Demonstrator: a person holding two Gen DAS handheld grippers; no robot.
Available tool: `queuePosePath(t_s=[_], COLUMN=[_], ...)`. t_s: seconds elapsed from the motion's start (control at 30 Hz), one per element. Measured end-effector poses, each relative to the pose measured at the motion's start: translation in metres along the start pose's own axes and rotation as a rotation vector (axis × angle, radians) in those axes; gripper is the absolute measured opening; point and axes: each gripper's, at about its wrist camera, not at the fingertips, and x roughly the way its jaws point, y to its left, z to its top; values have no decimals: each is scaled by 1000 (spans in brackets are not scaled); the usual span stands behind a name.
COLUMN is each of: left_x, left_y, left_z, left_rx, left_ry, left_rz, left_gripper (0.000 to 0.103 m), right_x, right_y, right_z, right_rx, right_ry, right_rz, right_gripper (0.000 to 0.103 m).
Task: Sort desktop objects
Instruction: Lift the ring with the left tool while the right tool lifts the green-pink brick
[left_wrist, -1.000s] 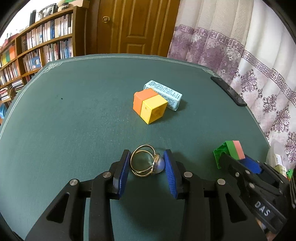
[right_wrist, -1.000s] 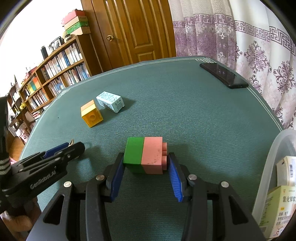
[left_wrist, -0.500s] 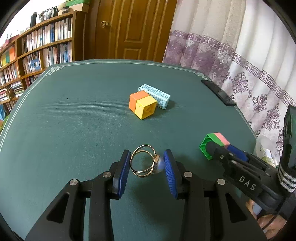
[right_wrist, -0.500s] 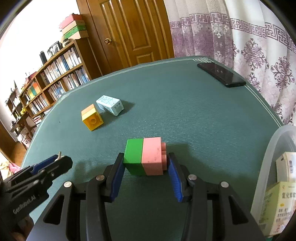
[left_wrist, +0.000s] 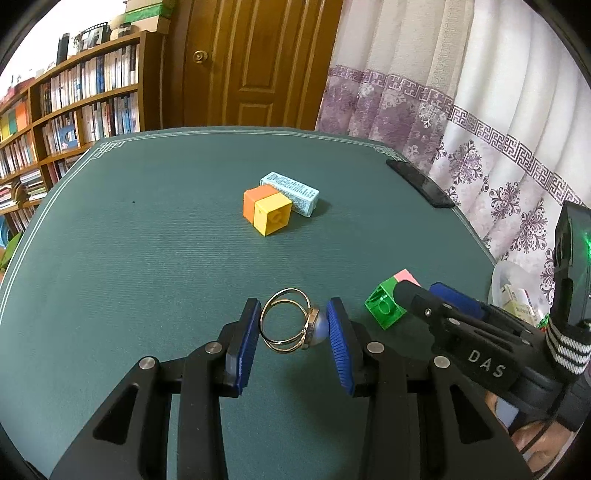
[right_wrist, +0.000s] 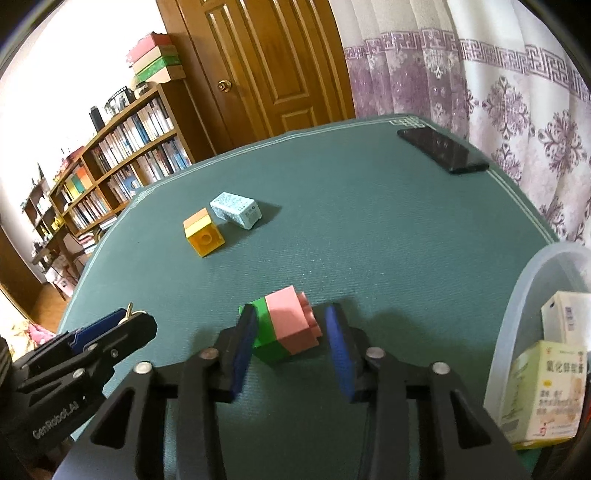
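Note:
My left gripper (left_wrist: 293, 308) is shut on a gold double-band ring (left_wrist: 284, 345) with a pale pearl, held a little above the green table (left_wrist: 147, 240). In the right wrist view the left gripper (right_wrist: 122, 321) shows at the lower left. My right gripper (right_wrist: 291, 314) has its jaws opening around a green-and-pink block (right_wrist: 286, 328). That block rests tilted on the table; the left pad lies against its green side and the right pad stands off the pink studs. From the left wrist view the same block (left_wrist: 386, 306) sits at the right gripper's (left_wrist: 421, 291) tips.
An orange-and-yellow block (left_wrist: 267, 212) and a light blue box (left_wrist: 291, 192) lie together mid-table. A black phone (right_wrist: 443, 149) lies near the far right edge. A clear plastic container (right_wrist: 535, 280) holding medicine boxes (right_wrist: 546, 391) stands at the right. Bookshelves, door and curtain stand behind.
The right jaws have spread apart and the green-and-pink block has turned askew between them. The left gripper has drawn back and up a little, still holding the ring.

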Motion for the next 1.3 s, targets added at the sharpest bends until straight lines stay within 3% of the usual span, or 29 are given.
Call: queuePosePath(t_s=[0.27,0.37,0.57,0.97,1.3], left_x=[-1,-2,-5,-16,-19], left_y=[1,2,1,-24,-74], left_z=[-4,-4,-3,1,3], left_rx=[-6,-6,-5,42,133], left_ry=[8,7,2,-15,-25], left_rz=[-1,-4,-5,-37,-109], left_gripper=[40,40,40,40,40], right_x=[9,17,15,-33,-92], right_y=[4,7,8,5,-43], right_z=[-3,-5,-7,-1,-4], right_rx=[-15,-43,-58,-52,3], right_ry=[15,34,29,-57,-120], right_rz=[9,1,-4,15,-42], right_gripper=[64,54,48,48,48])
